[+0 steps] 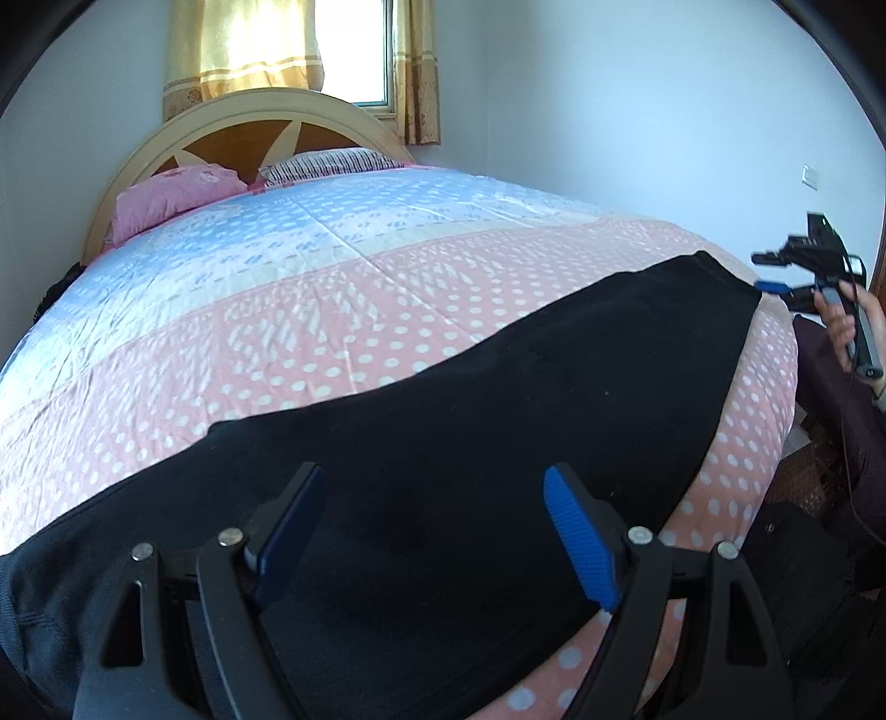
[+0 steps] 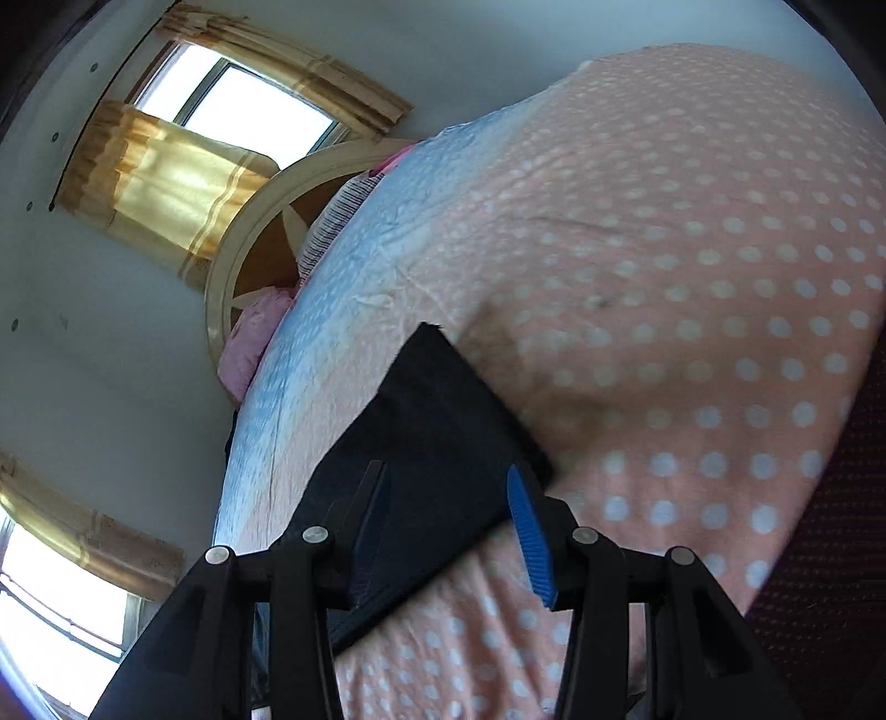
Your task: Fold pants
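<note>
The bed (image 1: 310,288) takes up most of both views, so everything here is placed against it. At its head, on the far left, a pink pillow (image 1: 171,194) leans on the arched wooden headboard (image 1: 243,124), with a striped pillow (image 1: 326,163) just beside it. Above the headboard, a yellow curtain (image 1: 249,44) hangs in front of a bright window (image 1: 354,50).

The cover on the bed is a quilt (image 1: 232,332), blue toward the pillows and pink with white dots toward the foot. The black pants (image 1: 498,387) lie flat on the pink part, stretched lengthwise along the near edge of the bed. One end lies under the left gripper (image 1: 434,531); the other end reaches the foot corner.

The left gripper hovers over the pants with its blue pads spread wide and nothing between them.

Farther right, off the foot corner of the bed, a hand (image 1: 847,327) holds the right gripper (image 2: 446,529). In its own blurred, tilted view, its pads stand partly apart above the narrow end of the pants. They do not pinch the cloth, so that end lies released on the quilt. A white wall switch (image 1: 811,177) sits on the wall beyond the foot of the bed.
</note>
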`<move>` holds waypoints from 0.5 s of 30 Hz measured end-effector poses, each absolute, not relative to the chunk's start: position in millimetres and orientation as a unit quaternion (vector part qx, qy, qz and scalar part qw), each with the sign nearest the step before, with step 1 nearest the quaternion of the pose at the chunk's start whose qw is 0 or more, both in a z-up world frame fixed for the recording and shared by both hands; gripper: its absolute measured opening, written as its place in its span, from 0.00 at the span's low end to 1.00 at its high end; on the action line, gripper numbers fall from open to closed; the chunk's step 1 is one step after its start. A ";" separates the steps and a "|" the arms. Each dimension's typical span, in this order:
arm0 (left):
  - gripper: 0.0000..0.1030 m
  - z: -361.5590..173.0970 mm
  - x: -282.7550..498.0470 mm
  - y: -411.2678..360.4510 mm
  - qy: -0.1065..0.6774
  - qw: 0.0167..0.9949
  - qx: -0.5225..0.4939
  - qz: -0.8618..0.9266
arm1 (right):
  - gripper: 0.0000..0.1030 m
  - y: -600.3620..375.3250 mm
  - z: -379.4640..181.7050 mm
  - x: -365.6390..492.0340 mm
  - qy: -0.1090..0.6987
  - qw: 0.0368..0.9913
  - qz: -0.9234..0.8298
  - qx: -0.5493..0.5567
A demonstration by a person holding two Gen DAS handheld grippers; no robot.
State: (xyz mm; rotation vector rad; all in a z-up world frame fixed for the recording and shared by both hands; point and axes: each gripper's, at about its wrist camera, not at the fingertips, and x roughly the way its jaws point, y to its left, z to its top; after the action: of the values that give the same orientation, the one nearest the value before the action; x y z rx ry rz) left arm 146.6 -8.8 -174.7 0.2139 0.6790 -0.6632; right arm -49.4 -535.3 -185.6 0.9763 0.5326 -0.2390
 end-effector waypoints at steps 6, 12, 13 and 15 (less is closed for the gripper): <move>0.81 -183.4 145.6 -28.0 0.342 0.886 0.138 -0.280 | 0.55 -540.2 -199.5 -40.8 0.267 0.843 -0.128 0.449; 0.93 -191.1 152.9 -28.8 0.370 0.888 0.131 -0.242 | 0.55 -525.3 -194.7 -25.0 0.268 0.858 -0.134 0.417; 0.94 -191.6 153.6 -28.3 0.372 0.887 0.129 -0.241 | 0.54 -524.2 -194.8 -20.0 0.266 0.859 -0.126 0.420; 0.97 -193.5 155.0 -27.8 0.378 0.886 0.126 -0.237 | 0.45 -521.6 -196.4 -9.0 0.272 0.857 -0.129 0.417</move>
State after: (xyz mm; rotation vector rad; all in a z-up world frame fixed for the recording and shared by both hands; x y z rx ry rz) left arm 155.0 -27.8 -193.5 0.2628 0.7853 -0.4928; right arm -9.0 -521.6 -196.4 0.8770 0.5724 -0.2718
